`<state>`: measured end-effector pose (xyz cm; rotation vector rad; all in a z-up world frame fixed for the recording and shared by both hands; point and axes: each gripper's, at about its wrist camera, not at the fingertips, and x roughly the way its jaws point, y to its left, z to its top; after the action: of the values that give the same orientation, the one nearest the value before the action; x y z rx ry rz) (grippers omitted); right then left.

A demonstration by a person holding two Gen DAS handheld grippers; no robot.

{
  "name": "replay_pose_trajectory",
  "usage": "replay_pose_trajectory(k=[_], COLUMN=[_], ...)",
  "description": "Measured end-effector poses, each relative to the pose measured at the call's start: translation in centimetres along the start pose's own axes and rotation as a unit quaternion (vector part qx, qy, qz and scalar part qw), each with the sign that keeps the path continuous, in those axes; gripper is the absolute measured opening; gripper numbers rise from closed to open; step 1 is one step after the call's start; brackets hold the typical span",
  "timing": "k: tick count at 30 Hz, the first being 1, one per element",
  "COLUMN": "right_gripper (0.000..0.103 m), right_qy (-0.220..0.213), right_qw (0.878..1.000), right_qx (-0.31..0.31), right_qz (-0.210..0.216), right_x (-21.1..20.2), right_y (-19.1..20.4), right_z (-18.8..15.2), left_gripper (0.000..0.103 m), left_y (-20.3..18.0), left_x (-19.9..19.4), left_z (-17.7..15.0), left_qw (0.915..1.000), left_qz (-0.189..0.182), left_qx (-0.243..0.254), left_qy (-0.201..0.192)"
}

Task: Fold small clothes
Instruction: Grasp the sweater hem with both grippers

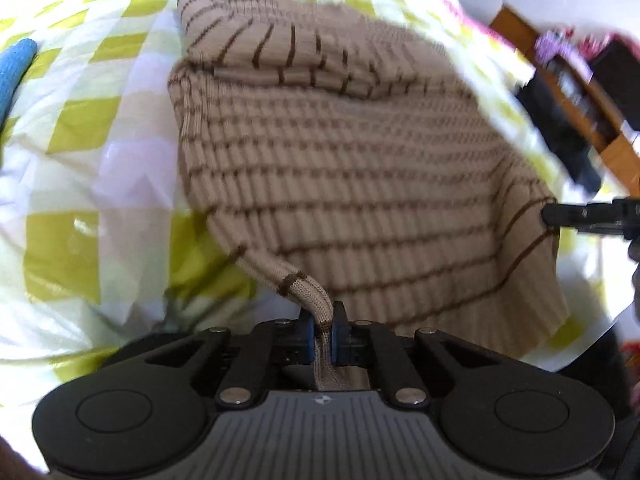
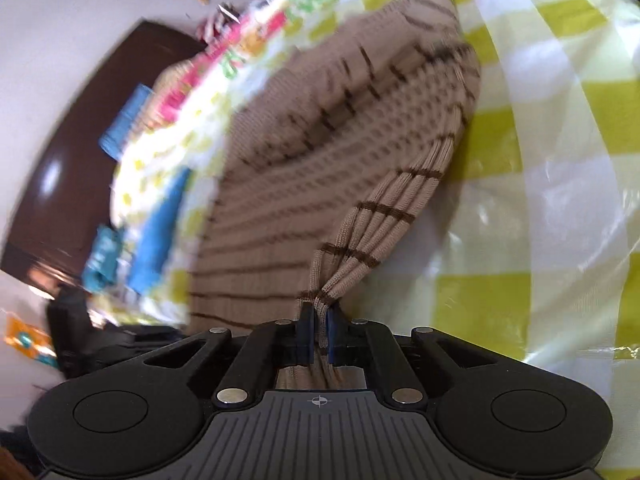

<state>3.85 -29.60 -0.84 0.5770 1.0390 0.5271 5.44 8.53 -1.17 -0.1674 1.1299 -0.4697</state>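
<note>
Tan rib-knit garment with thin dark-brown stripes lies on the yellow-and-white checked plastic cloth over the table, extending from both grips toward 12 o'clock. Left hand-held gripper is clamped on a bunched near corner; right hand-held gripper is likewise pinched shut on the other near corner. Judgement: both hands equally placed at near hem; the fold would carry it away toward 12 o'clock.

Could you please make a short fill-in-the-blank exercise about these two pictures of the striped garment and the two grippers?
1. The tan garment has thin ____ stripes.
2. The left gripper is shut on the garment's ____.
3. The right gripper is ____ on the same garment.
4. The garment lies on a cloth checked in white and ____.

Missing words: brown; edge; shut; yellow-green
</note>
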Motion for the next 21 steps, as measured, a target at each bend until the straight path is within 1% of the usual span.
replay_pose_trajectory(k=[3,6,8,10,12,13,15,16,17,18,19,20,21], right_gripper=[0.005,0.005,0.005,0.005,0.005,0.005,0.008,0.010,0.010,0.010,0.010,0.010,0.010], right_qy=[-0.035,-0.073,-0.095,-0.118,-0.147,-0.162,-0.180,-0.186,-0.195,-0.202,-0.200,-0.196,-0.192], right_qw=[0.999,0.996,0.994,0.991,0.987,0.984,0.982,0.981,0.979,0.977,0.975,0.976,0.977], right_qx=[0.012,0.020,0.011,0.004,0.002,0.007,0.033,0.045,0.052,0.063,0.074,0.082,0.080], right_qz=[0.024,0.046,0.056,0.067,0.071,0.070,0.046,0.034,0.007,-0.032,-0.058,-0.057,-0.046], right_x=[-1.8,-2.4,-2.1,-1.6,-0.9,-0.3,1.3,2.4,3.6,4.6,5.4,6.1,6.4], right_y=[0.7,1.4,2.2,2.8,3.1,3.0,1.9,0.9,-0.1,-1.0,-1.8,-2.4,-2.7], right_z=[1.3,3.5,5.8,8.9,12.5,14.4,17.9,19.5,20.8,21.9,22.5,22.5,22.3], left_gripper=[0.023,0.023,0.023,0.023,0.023,0.023,0.023,0.023,0.023,0.023,0.024,0.028,0.030], left_y=[0.8,1.6,2.1,3.0,4.5,5.5,8.2,9.8,11.0,11.6,11.7,11.3,10.9], left_x=[-1.0,-1.6,-1.9,-1.9,-1.2,-0.4,1.8,3.1,4.2,4.8,5.0,5.1,4.9], left_z=[1.8,4.8,7.7,11.1,14.7,16.3,18.8,19.7,20.1,20.1,19.8,19.5,19.1], left_qw=[0.9988,0.9955,0.9916,0.9856,0.9785,0.9756,0.9702,0.9659,0.9629,0.9614,0.9624,0.9646,0.9665], left_qz=[-0.031,-0.058,-0.075,-0.093,-0.106,-0.104,-0.088,-0.077,-0.065,-0.051,-0.042,-0.034,-0.026], left_qx=[-0.020,-0.029,-0.030,-0.038,-0.060,-0.079,-0.130,-0.169,-0.196,-0.206,-0.201,-0.188,-0.175], left_qy=[-0.031,-0.069,-0.101,-0.137,-0.167,-0.177,-0.185,-0.181,-0.174,-0.175,-0.178,-0.181,-0.186])
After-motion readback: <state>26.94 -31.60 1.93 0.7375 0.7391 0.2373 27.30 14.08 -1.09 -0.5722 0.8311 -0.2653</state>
